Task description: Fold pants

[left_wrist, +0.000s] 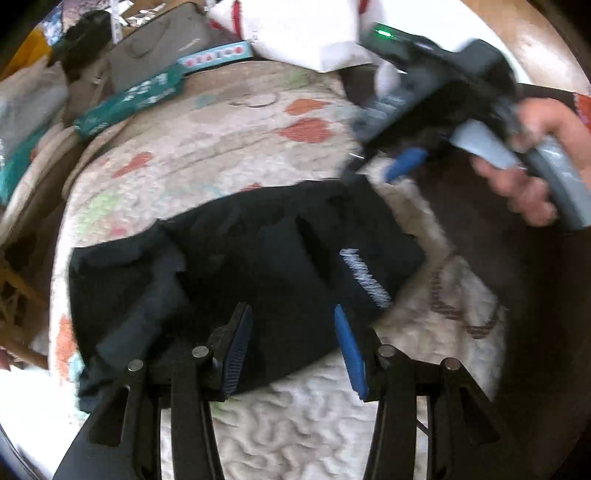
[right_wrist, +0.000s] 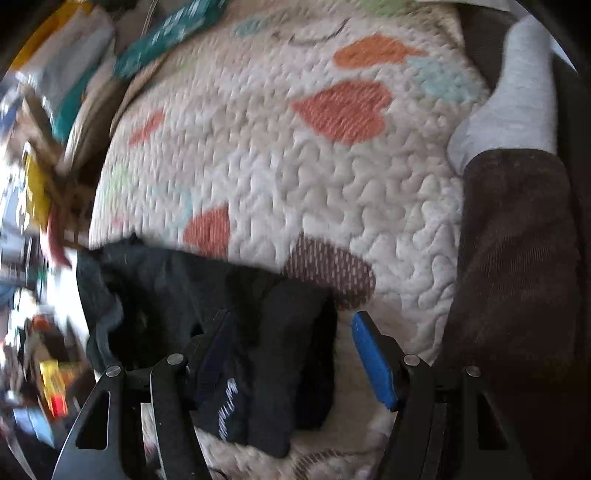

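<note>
Black pants (left_wrist: 258, 258) lie folded into a short bundle on a white quilted blanket (left_wrist: 221, 147) with coloured hearts; a white print (left_wrist: 365, 277) shows on the top layer. My left gripper (left_wrist: 293, 350) hangs open over the bundle's near edge, with nothing pressed between its blue pads. My right gripper (left_wrist: 376, 171), held by a hand (left_wrist: 517, 184), hovers at the bundle's far right corner. In the right wrist view the right gripper (right_wrist: 291, 354) is open: its left finger is over the pants (right_wrist: 166, 288), its right pad over the bare blanket (right_wrist: 295, 177).
Clutter lines the blanket's far left side: a teal box (left_wrist: 125, 99), a grey pouch (left_wrist: 159, 48) and a white bag (left_wrist: 303, 29). A person's leg in brown trousers (right_wrist: 517, 258) with a grey sock (right_wrist: 513, 96) rests along the blanket's right edge.
</note>
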{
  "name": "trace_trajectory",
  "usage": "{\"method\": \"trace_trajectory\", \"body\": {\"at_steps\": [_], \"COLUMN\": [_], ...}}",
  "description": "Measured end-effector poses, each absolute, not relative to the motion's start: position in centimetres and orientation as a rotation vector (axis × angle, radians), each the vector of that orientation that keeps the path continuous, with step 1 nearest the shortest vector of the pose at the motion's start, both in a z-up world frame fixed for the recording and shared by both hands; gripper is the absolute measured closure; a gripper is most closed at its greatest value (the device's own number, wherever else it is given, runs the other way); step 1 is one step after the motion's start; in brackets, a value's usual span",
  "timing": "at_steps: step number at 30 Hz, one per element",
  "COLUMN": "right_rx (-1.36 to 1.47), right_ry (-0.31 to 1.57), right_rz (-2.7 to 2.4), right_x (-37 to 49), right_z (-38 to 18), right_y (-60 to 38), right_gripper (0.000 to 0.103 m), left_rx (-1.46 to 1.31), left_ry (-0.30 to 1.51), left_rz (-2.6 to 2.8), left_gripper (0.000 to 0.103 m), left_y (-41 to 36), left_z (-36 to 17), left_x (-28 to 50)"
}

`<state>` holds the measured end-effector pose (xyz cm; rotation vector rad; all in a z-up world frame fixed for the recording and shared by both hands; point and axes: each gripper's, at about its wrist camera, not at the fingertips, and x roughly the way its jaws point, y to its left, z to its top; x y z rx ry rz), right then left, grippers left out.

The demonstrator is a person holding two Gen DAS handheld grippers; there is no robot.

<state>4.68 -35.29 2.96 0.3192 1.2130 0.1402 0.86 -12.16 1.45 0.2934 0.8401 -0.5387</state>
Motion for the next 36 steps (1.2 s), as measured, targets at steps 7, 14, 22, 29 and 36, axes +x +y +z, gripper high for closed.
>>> {"method": "trace_trajectory", "body": {"at_steps": [7,14,22,29,36], "right_rx": [0.369,0.441,0.36,0.525,0.507], "right_ry": [1.225,1.152,1.151,1.093,1.138], "right_rz": [0.252,0.259,0.236,0.312,0.298], "right_x": [4.2,3.4,3.6,3.3,3.9], "right_z": [2.2,3.2,2.7,3.1,2.2], "right_y": [-35.7,-38.0,-36.6,-37.6,-37.0], "right_gripper": [0.031,0.028,0.028,0.028,0.028], "left_rx": [0.381,0.253,0.257,0.49,0.609], "left_ry": [0.823,0.868,0.85,0.762,0.689], "left_rz": [-0.581,-0.505,-0.372,-0.563,-0.64], "left_gripper": [0.059,0.059,0.059,0.059,0.063], "left_y": [-13.7,-9.0,-6.8,-14.0,-18.2], "left_z": [0.7,1.8,2.0,-1.2,-3.0], "left_x": [1.5,4.2,5.8,2.0,-0.9]}}
